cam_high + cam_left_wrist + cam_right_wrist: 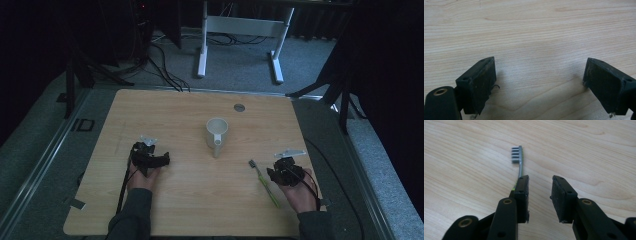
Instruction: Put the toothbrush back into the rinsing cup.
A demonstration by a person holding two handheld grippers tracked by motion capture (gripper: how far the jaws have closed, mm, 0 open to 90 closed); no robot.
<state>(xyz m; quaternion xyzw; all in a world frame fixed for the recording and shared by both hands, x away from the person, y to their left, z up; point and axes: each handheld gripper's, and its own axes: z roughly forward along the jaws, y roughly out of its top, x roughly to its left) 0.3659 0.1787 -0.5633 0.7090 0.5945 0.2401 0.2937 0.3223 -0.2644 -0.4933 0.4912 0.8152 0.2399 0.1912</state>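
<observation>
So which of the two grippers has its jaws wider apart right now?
The left gripper: its jaws stand far apart over bare table. The right gripper's jaws are much narrower, with the toothbrush lying just outside one jaw, not between them.

A grey carpeted floor (235, 60) is seen dimly lit; a white desk frame (240, 30) stands beyond the wooden table's (200, 200) far edge.

White mug (217, 132) on wooden table (190, 200)

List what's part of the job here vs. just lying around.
In the job: toothbrush by the right claw, which is open beside it, not gripping; white mug mid-table, the likely destination.

Lying about: round grey disc in the table top; white desk frame; floor cables.
</observation>
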